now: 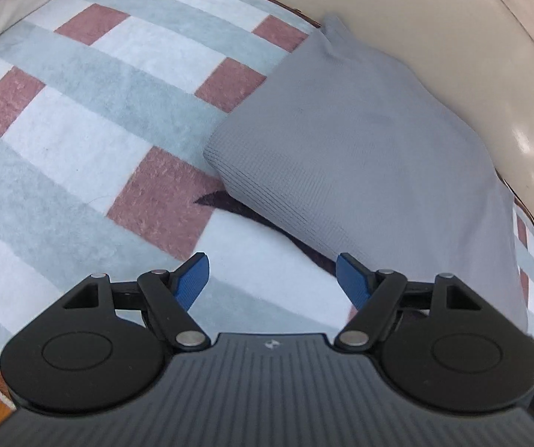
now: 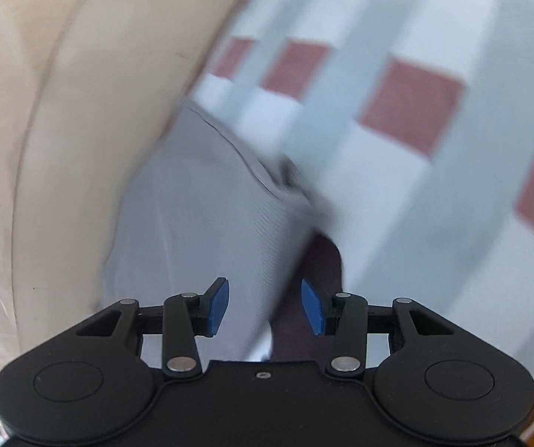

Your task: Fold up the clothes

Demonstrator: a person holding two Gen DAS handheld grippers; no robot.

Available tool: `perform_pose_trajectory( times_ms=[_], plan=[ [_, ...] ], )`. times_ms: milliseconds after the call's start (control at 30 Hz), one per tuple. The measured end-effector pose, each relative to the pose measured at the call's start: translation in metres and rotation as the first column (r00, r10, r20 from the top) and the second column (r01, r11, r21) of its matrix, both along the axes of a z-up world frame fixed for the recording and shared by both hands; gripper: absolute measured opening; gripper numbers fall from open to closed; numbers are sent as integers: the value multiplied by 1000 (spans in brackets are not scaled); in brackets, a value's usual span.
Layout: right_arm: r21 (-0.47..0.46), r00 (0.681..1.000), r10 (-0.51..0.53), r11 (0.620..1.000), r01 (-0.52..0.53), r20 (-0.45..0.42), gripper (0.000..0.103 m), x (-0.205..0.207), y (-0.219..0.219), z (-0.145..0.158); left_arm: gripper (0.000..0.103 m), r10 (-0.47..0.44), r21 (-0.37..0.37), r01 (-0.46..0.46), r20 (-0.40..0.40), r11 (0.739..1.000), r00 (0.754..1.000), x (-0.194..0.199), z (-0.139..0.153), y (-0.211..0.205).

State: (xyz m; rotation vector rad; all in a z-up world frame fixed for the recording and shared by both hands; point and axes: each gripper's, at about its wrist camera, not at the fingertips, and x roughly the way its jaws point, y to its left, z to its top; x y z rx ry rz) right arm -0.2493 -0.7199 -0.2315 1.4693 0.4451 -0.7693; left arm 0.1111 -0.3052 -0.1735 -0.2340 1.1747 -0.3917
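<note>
- Left hand-held gripper (image 1: 272,279) hangs released and empty over the checked blanket (image 1: 92,111); closing low, it could pinch blanket with the cloth.
- Grey garment (image 1: 360,149) lies folded against the cream cushion (image 1: 453,37); a one-sided tug could spill its layers.
- Right hand-held gripper (image 2: 265,307), released, hovers at its edge; motion blur suggests an imprecise grip.

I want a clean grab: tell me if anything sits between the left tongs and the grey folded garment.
Nothing visible does. The left tongs are open, and only bare checked blanket lies between them and the grey folded garment. A dark patch shows at the garment's near edge; what it is cannot be told.
</note>
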Motion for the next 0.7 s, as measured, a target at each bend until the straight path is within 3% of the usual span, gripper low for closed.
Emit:
perform_pose_trajectory(
  times_ms=[133,233,267,333,400,567,700],
  plan=[
    [-118,999,-10,993,4,-49,50,16,-3,-2,73,86,-74,-85,15,994,996,-4,3,18],
    [-146,992,-31,989,13,-124,50,29,-8,-13,73,131,-48,-129,46,990,990,-10,8,33],
    [-132,994,-49,991,36,-97,49,29,-11,-20,73,139,-44,-137,43,990,989,-10,9,37],
    [-95,996,-90,992,87,-25,21,27,-17,-35,73,148,-50,-147,23,988,989,-10,11,43],
    [-130,995,-93,988,87,-38,12,26,-14,-32,73,124,-60,-122,29,991,992,-13,14,45],
    [-233,992,-96,970,73,-87,12,23,-6,-19,73,98,-58,-96,30,994,995,-14,8,43],
    [-243,993,-95,967,74,-77,12,17,-9,-24,73,111,-32,-110,1,993,994,2,-15,29]
  ],
)
